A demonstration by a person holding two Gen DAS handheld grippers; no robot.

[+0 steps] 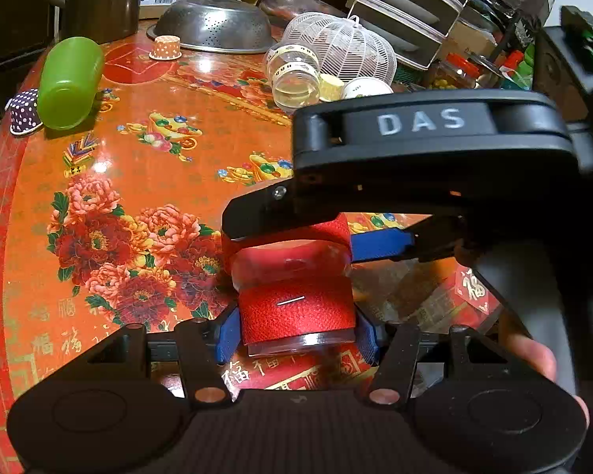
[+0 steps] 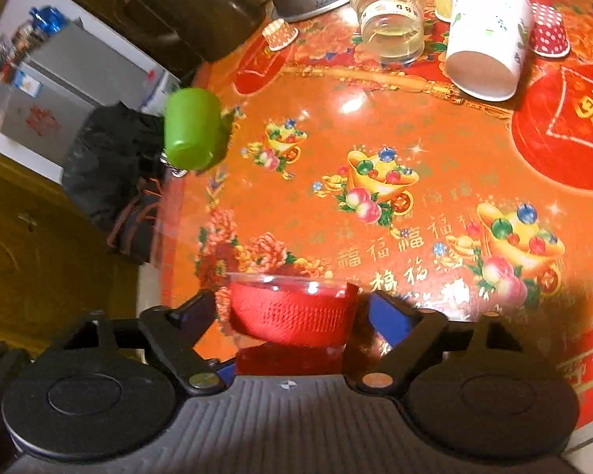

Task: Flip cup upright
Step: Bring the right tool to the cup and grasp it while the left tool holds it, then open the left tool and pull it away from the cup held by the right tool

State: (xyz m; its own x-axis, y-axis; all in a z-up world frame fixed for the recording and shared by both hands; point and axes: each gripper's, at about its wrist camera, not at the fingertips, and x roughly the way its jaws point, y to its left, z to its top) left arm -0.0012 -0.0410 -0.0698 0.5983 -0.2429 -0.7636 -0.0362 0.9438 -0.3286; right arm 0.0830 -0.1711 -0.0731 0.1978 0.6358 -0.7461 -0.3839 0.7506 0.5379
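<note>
Left wrist view: we see both grippers clamped on 1 clear cup [image 1: 296, 296] wrapped in red bands.
Left gripper [image 1: 296, 335]: blue pads pinch the cup's lower band.
Right gripper [image 1: 296, 237]: grips the cup's far end.
Right wrist view: cup [image 2: 292, 316] held between our fingers, just above the table [image 2: 375, 118].
Green cup [image 1: 69, 83]: lying on its side, well apart.

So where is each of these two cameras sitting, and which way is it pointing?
Left wrist: rides on the left gripper, looking forward along its fingers over the table; the red-sleeved cup sits between them, with the right gripper and the person's hand in view.
Right wrist: rides on the right gripper, looking across the table with the red-sleeved cup between its fingers.
Shared: the red-sleeved cup, the green cup lying on its side, and the table.
</note>
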